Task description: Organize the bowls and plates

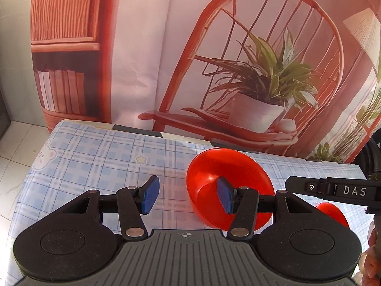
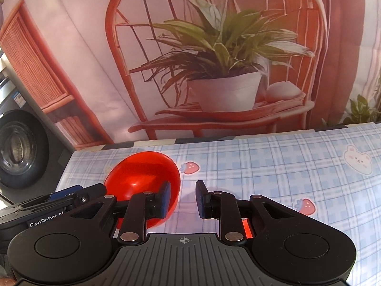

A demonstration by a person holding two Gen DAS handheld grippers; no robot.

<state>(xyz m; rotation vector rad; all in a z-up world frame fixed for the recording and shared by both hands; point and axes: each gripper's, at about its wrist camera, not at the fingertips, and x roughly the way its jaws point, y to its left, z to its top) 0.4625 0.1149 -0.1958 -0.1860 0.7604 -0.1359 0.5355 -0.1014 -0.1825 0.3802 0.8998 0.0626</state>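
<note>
A red bowl sits on the worktop, which wears a blue plaid cloth with bears and strawberries. The bowl is tilted, its mouth facing up and toward the cameras; being round, it has no real long axis. In the left wrist view the left hand-held gripper is spread wide and released, its right blue pad in front of the bowl's rim. A second red piece peeks out at the right edge under the other tool, which reads "DAS". In the right wrist view the right hand-held gripper is also released, with a narrower gap, its left pad over the bowl. The neighbouring tool there reads "GenRobot AI", partly cut off.
</note>
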